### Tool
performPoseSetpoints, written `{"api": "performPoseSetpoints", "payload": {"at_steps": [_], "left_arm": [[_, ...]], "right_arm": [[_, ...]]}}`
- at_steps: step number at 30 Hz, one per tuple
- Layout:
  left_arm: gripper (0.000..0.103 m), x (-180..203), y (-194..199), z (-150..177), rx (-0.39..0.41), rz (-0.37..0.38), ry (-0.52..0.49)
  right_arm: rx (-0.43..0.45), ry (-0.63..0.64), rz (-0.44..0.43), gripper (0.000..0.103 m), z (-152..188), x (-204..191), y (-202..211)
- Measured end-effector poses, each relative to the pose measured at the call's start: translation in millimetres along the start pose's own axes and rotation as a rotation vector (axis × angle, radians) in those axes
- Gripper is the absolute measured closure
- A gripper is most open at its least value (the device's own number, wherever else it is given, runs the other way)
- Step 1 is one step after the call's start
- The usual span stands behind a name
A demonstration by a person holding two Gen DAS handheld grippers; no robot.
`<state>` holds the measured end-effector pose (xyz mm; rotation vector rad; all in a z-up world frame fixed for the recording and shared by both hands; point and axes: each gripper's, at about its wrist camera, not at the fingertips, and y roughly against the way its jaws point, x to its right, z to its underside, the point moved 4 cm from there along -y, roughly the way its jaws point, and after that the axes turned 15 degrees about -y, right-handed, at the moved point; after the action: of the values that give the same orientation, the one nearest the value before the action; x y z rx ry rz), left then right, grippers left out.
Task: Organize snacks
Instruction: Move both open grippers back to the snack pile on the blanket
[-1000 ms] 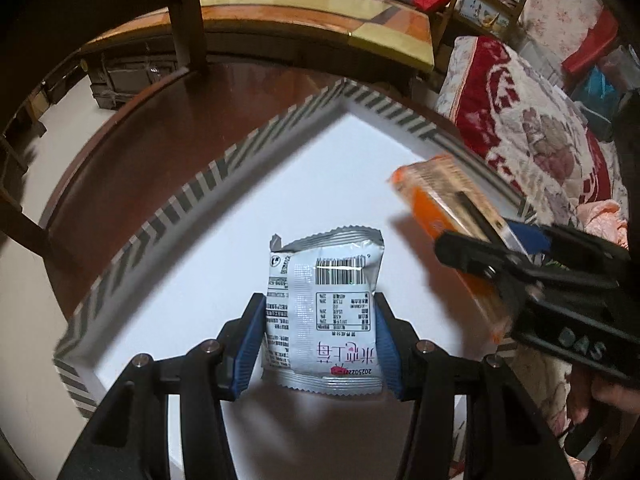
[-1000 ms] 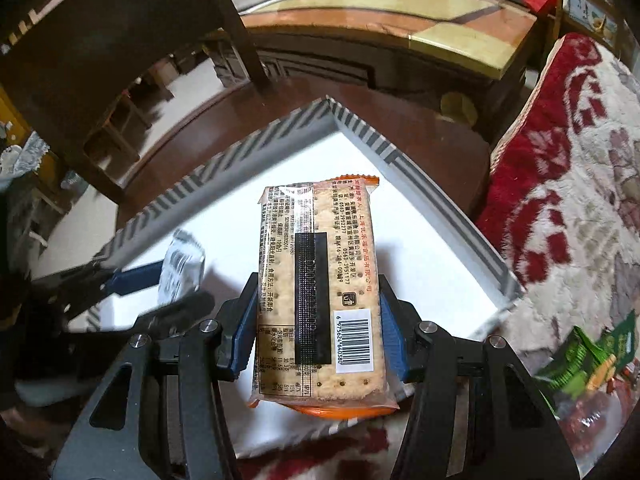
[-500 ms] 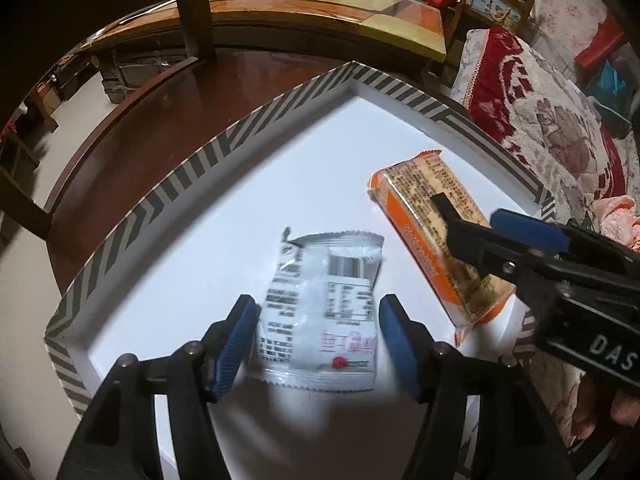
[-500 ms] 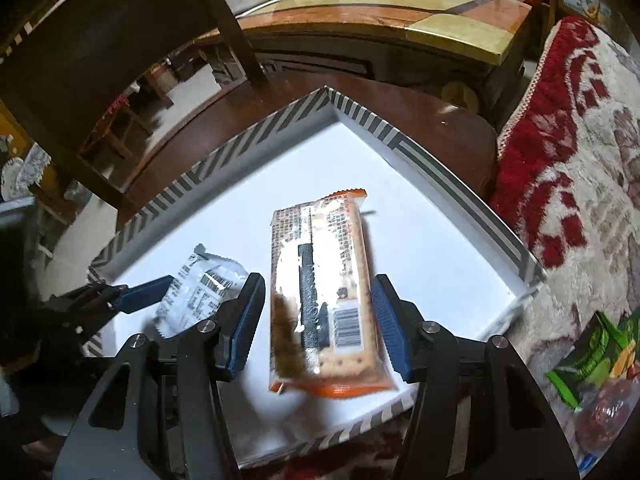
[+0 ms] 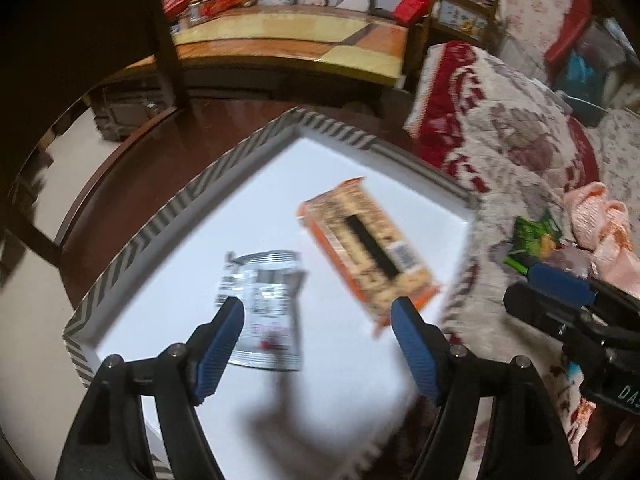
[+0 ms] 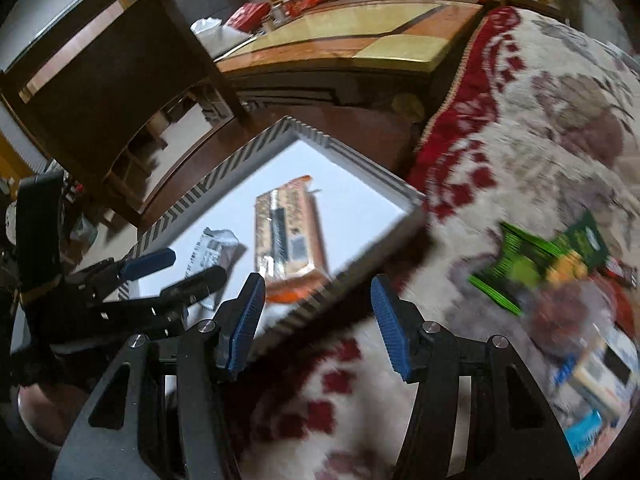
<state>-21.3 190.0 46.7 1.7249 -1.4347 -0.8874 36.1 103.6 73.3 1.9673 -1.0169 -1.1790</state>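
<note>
Silver packet (image 5: 269, 309) and orange cracker pack (image 5: 366, 249) lie apart in the white tray (image 5: 192, 194). Left gripper (image 5: 316, 346) and right gripper (image 6: 318, 322) both spread, empty. Next pick likely the green packet (image 6: 540, 258) on the blanket (image 6: 520, 120): centre the fingers across it, close gently.

tray rim (image 5: 168, 216) grey-white chevron | biscuit pack (image 5: 366, 246) orange | pouch (image 5: 268, 304) silver

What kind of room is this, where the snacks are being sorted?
Most likely a lived-in home living or dining room: a dark wooden chair, a long wooden table cluttered with photos and red packets, and a red floral blanket beside the white tray.
</note>
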Motion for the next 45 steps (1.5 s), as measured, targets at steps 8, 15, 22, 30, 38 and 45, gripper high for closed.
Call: {"api": "performPoseSetpoints", "payload": {"at_steps": [8, 15, 22, 30, 38, 45], "left_arm": [[0.018, 47, 12, -10, 0.026, 0.061, -0.07], [0.018, 88, 13, -18, 0.022, 0.108, -0.12], [0.017, 123, 7, -30, 0.01, 0.175, -0.146], [0.016, 172, -1, -47, 0.014, 0.253, -0.207], [0.016, 226, -25, -63, 0.007, 0.281, -0.306], [0.033, 247, -58, -68, -0.031, 0.297, -0.356]], "right_arm": [[0.066, -0.088, 0.048, 0.048, 15, 58, 50], [0.112, -0.166, 0.116, 0.048, 25, 114, 87], [0.122, -0.246, 0.147, 0.048, 33, 153, 100], [0.132, -0.28, 0.165, 0.048, 42, 179, 114], [0.141, -0.317, 0.146, 0.048, 46, 195, 120], [0.16, -0.379, 0.115, 0.048, 45, 213, 125]]}}
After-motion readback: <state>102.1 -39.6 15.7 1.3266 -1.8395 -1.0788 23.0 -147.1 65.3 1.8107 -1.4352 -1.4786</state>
